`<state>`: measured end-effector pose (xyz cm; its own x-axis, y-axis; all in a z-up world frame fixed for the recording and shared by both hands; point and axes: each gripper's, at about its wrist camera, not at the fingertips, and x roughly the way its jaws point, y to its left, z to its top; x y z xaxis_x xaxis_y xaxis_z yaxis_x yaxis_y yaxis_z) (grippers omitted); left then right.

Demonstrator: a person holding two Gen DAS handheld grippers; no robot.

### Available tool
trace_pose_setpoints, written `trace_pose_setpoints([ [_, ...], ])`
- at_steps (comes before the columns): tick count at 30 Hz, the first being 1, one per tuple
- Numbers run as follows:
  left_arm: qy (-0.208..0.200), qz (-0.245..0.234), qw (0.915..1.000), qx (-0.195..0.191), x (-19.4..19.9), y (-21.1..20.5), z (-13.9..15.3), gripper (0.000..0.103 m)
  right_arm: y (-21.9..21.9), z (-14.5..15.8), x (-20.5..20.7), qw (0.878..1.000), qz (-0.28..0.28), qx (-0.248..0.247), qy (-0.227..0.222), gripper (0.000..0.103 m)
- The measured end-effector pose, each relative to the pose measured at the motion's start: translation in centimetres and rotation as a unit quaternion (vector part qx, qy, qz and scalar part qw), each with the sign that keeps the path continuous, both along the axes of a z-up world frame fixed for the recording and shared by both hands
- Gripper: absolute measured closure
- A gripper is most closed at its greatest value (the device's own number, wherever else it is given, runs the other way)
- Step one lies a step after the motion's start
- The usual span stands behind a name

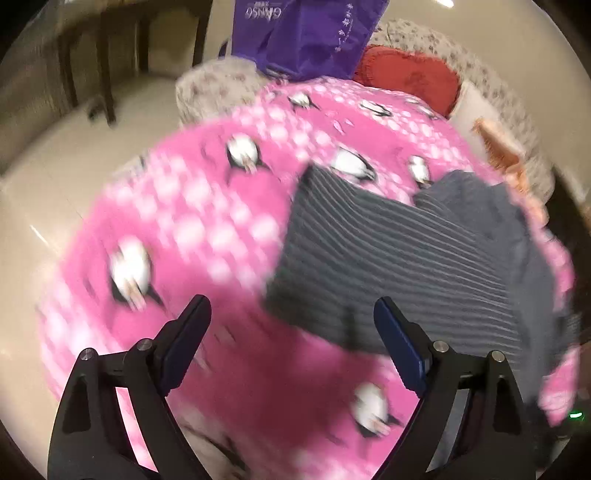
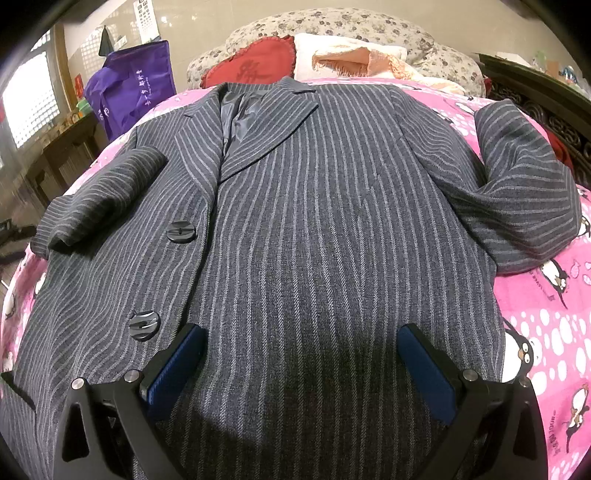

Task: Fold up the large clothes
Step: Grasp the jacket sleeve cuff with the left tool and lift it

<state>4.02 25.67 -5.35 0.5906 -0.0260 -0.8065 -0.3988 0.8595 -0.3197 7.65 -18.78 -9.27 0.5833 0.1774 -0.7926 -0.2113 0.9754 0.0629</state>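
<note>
A grey pinstriped coat (image 2: 314, 206) lies spread face up on a pink penguin-print bedspread (image 2: 546, 317). Its left sleeve (image 2: 99, 192) is folded across the front; the right sleeve (image 2: 524, 192) bends out on the bedspread. Two dark buttons (image 2: 180, 233) show on the front panel. My right gripper (image 2: 303, 358) hovers open over the coat's lower front with only cloth below. In the blurred left wrist view, my left gripper (image 1: 291, 325) is open above the pink bedspread (image 1: 192, 221), near the coat's (image 1: 406, 258) left edge, with nothing between its fingers.
A purple bag (image 2: 129, 96) stands at the bed's far left. A red cushion (image 2: 251, 66), a peach cloth (image 2: 354, 59) and a floral headboard (image 2: 332, 26) lie at the head. Dark wooden furniture (image 1: 92, 66) stands on the pale floor (image 1: 44, 192) left of the bed.
</note>
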Motion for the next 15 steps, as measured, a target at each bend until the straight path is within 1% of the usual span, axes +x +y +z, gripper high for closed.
trace_pose_setpoints([
  [2, -0.023, -0.02, 0.9993, -0.022, -1.1, -1.9, -0.4, 0.013, 0.0, 0.0, 0.0, 1.0, -0.001, 0.0, 0.0, 0.0],
  [4, -0.022, -0.026, 0.9985, -0.044, -1.0, -3.0, -1.6, 0.013, 0.1, 0.0, 0.0, 1.0, -0.001, -0.001, 0.0, 0.0],
  [5, -0.021, -0.02, 0.9986, -0.044, -0.9, -3.1, -2.2, 0.013, 0.0, 0.0, 0.0, 1.0, -0.001, -0.001, 0.0, 0.0],
  [7, -0.052, -0.01, 0.9973, -0.051, -0.7, -2.6, -2.4, 0.013, 0.0, 0.0, 0.0, 1.0, -0.001, 0.0, 0.0, 0.0],
  [8, -0.063, -0.007, 0.9958, -0.067, -0.2, -2.2, -2.5, 0.013, 0.1, 0.0, 0.1, 1.0, -0.001, 0.0, 0.0, 0.0],
  [9, -0.074, 0.0, 0.9929, -0.093, 0.2, -1.4, -2.7, 0.012, 0.1, 0.0, 0.1, 1.0, -0.001, 0.0, 0.0, 0.0],
  [11, -0.1, 0.003, 0.9867, -0.128, 1.4, 0.0, -3.0, 0.008, 0.0, 0.0, 0.1, 1.0, -0.001, 0.0, 0.0, 0.0],
  [12, -0.105, 0.003, 0.9852, -0.135, 1.6, 0.4, -3.0, 0.008, 0.1, 0.0, 0.0, 1.0, -0.001, 0.0, 0.0, 0.0],
  [15, -0.116, -0.002, 0.9833, -0.141, 2.0, 0.5, -2.4, 0.009, 0.0, 0.0, 0.1, 1.0, -0.001, 0.001, 0.0, 0.0],
])
